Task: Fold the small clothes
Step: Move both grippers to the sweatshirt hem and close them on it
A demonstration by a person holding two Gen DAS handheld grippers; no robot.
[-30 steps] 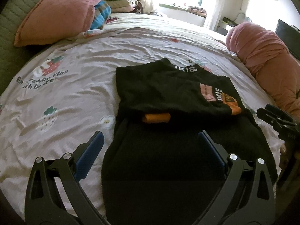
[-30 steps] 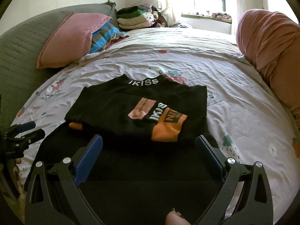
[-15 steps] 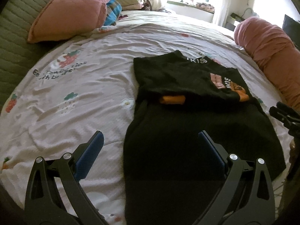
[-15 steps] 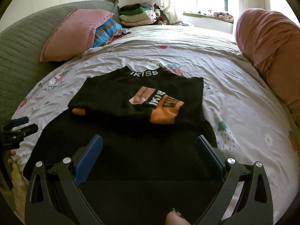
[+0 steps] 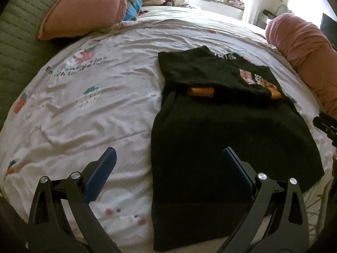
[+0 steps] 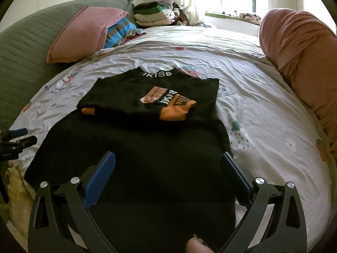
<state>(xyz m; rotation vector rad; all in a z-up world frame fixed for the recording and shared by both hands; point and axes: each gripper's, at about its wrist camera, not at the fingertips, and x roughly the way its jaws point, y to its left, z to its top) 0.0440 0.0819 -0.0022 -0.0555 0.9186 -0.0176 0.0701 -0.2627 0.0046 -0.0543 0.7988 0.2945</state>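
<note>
With both tools hanging above the near hem and nothing pinched, we reckon the next grab is where this fold could come undone. Our landmark is the black shirt (image 6: pixel 134 154), lying flat on the strawberry-print bedsheet (image 5: pixel 88 105) with its sleeves already turned in across the chest, orange cuffs showing on top. We see the left gripper (image 5: pixel 168 166) with its jaws wide apart, one blue pad off the shirt's left edge over bare sheet, the other over the dark cloth. The right gripper (image 6: pixel 168 168) is equally spread, both pads over the shirt's lower half. Now the risks, as we judge them. If our left side bites too far outside the shirt's edge, it catches sheet along with hem, and the sheet lifts with the fold. If either jaw takes only the top layer, the back panel stays behind and the fold goes crooked. Lift unevenly and the tucked sleeves at the far end of the shirt may slide out. The shirt's near hem seems to hang over the bed's edge, so a weak pinch could let it slip. Well beyond the shirt, the pink pillow (image 6: pixel 84 33) is no obstacle.
</note>
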